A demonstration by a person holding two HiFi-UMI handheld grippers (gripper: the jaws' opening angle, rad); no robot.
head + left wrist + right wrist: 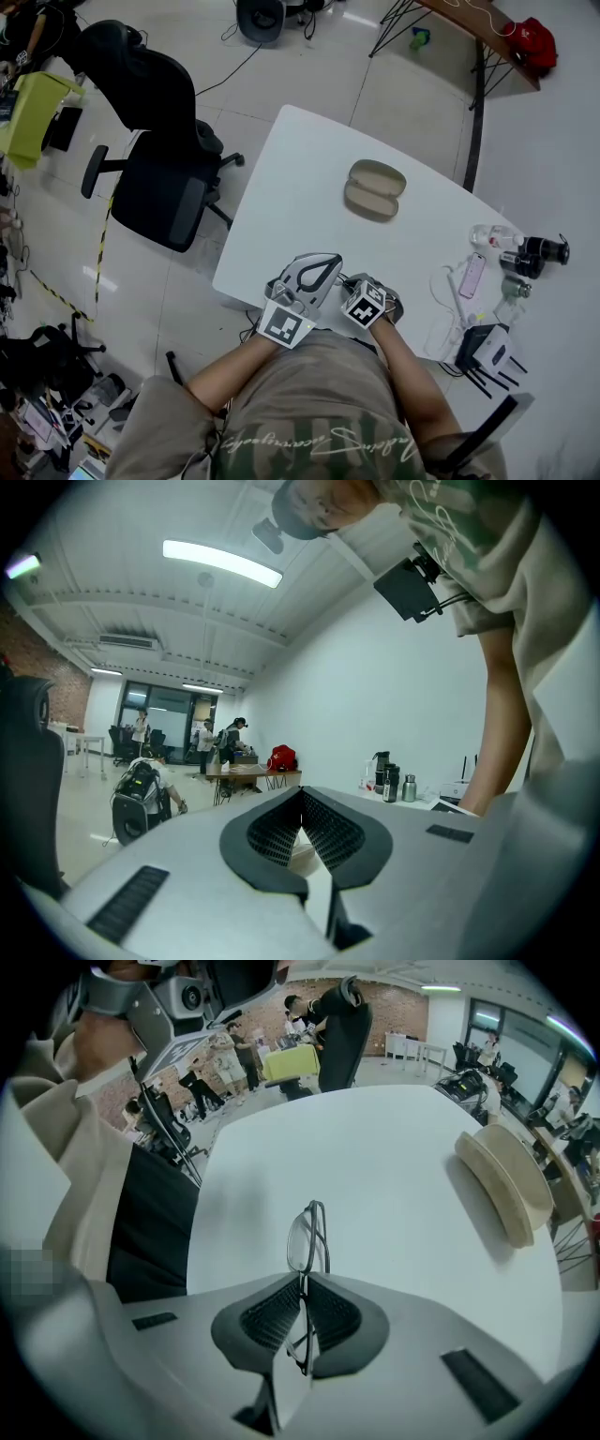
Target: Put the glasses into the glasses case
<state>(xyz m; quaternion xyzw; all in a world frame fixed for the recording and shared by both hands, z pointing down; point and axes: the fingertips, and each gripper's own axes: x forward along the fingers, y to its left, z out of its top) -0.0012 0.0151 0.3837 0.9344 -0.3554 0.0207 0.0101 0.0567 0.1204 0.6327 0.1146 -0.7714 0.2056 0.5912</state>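
So far only the pickup looks done: the right gripper [305,1283] is clamped on the thin dark wire-framed glasses [307,1232] near the white table's [300,187] edge. The beige oval glasses case [375,189] lies well apart, so carrying and placing remain. The left gripper [300,808] is closed on nothing.

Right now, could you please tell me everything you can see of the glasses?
The glasses have a thin dark frame, metal by the look, and clear lenses. They stand upright and edge-on, clamped between the shut jaws of the right gripper, with the lenses sticking out past the jaw tips over the white table. They seem folded. Only the jaws seem to touch them; the open beige case lies apart.
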